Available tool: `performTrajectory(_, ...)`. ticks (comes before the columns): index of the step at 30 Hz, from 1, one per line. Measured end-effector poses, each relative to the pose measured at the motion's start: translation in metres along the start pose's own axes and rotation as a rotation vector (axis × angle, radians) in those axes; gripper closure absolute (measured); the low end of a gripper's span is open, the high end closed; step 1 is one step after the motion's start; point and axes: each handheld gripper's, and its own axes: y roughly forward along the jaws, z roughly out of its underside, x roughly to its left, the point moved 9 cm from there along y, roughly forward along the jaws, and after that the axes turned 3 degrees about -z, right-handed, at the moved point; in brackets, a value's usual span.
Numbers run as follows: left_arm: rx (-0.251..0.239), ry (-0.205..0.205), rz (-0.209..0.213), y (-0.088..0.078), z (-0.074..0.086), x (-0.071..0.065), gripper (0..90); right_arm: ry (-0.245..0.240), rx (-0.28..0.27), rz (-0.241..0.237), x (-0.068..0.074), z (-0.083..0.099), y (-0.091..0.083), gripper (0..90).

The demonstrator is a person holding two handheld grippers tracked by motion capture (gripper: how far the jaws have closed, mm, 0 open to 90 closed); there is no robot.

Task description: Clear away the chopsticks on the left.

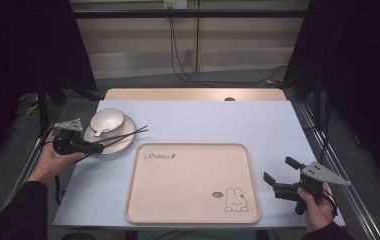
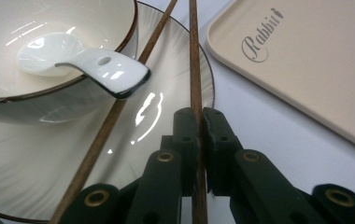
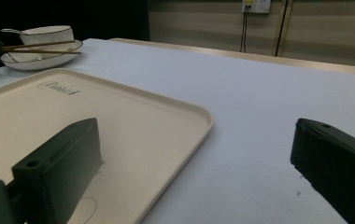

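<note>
beige tray (image 1: 193, 182), bowl (image 1: 107, 120), spoon (image 2: 84, 63), plate (image 2: 21, 163)

The desk (image 1: 278, 125) was covered by a pale blue-white sheet, with a strip of light wood showing along its far edge. Directly on it lay a beige tray (image 1: 193, 182), set near the person's side and about midway across, printed with the word "Rabbit" at its far left corner and a small rabbit drawing at its near right corner. A white plate (image 1: 123, 144) with a dark rim sat just beyond the tray's far left corner, near the sheet's left edge.
</note>
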Motion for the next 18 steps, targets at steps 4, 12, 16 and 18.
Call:
performTrajectory(4, -0.029, -0.041, -0.005, -0.006, -0.004, -0.008, 84.6, 0.001, -0.001, 0.001, 0.0, 0.0, 0.0, 1.6)
performTrajectory(12, -0.097, -0.067, -0.017, -0.02, -0.009, -0.031, 84.7, -0.004, -0.005, -0.002, 0.001, -0.001, 0.0, 1.6)
performTrajectory(16, -0.111, -0.086, -0.035, -0.026, -0.007, -0.041, 84.7, -0.005, -0.005, -0.006, 0.001, -0.001, -0.001, 1.6)
performTrajectory(18, -0.135, -0.112, -0.05, -0.029, -0.007, -0.046, 84.7, -0.003, -0.004, -0.007, 0.002, -0.001, -0.001, 1.6)
